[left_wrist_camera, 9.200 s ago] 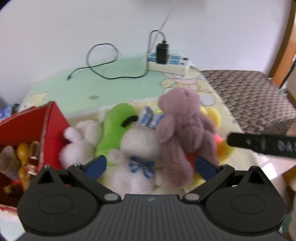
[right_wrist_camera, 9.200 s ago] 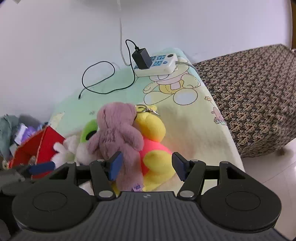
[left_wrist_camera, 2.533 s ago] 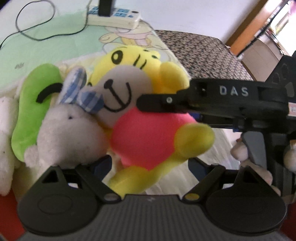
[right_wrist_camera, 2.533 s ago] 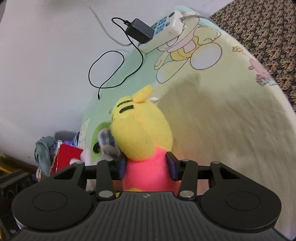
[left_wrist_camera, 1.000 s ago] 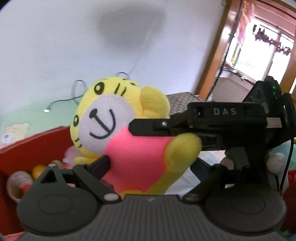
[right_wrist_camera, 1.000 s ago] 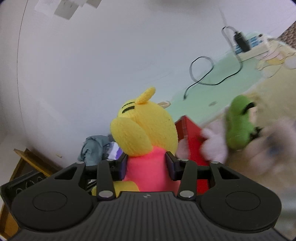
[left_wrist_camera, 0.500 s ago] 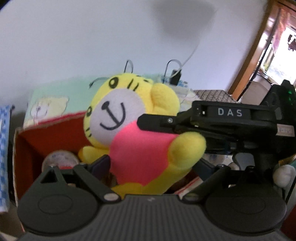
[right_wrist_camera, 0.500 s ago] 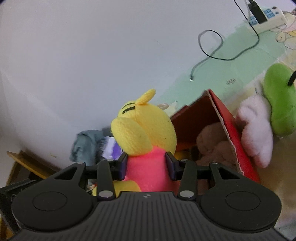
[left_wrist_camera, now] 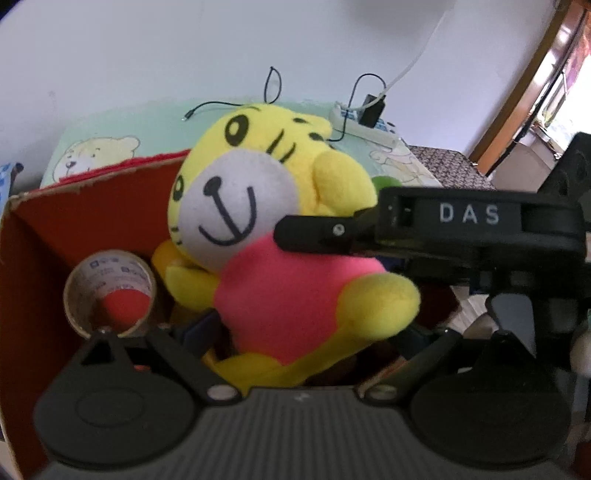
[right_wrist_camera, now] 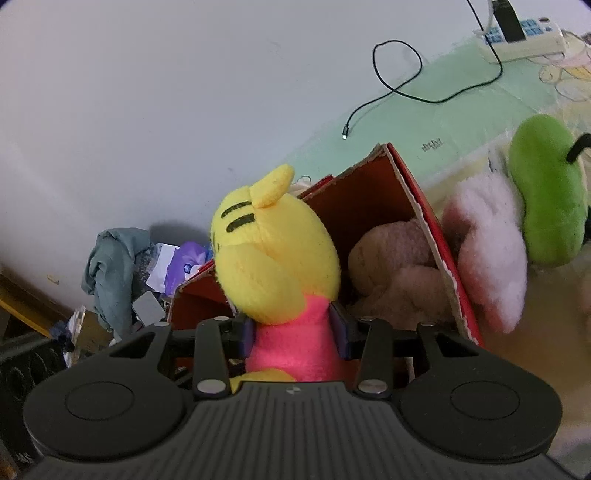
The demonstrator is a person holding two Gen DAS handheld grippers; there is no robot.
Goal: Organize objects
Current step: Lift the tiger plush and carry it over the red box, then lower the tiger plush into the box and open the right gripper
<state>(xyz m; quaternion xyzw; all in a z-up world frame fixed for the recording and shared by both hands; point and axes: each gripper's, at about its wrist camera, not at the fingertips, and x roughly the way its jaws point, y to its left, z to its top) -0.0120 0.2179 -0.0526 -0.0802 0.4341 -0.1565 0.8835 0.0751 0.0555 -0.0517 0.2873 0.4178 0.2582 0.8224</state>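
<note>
My right gripper (right_wrist_camera: pixel 293 334) is shut on the pink body of a yellow tiger plush (right_wrist_camera: pixel 273 258) and holds it over the red cardboard box (right_wrist_camera: pixel 417 206). In the left wrist view the plush (left_wrist_camera: pixel 258 236) faces me above the box (left_wrist_camera: pixel 44 236), with the right gripper (left_wrist_camera: pixel 317 232) clamped at its neck. My left gripper (left_wrist_camera: pixel 299 339) is open just below the plush, its fingers wide on either side. A mauve plush (right_wrist_camera: pixel 399 266) lies inside the box.
A tape roll (left_wrist_camera: pixel 110 291) sits in the box. A white plush (right_wrist_camera: pixel 487 254) and a green plush (right_wrist_camera: pixel 546 192) lie on the bed beside the box. A power strip (right_wrist_camera: pixel 524 33) and black cable (right_wrist_camera: pixel 406 81) lie near the wall. Clutter (right_wrist_camera: pixel 122 273) sits left of the box.
The right gripper has carried the tiger plush from the bed over to the red box and lowered it toward the opening. The left gripper has followed, staying open beneath it.
</note>
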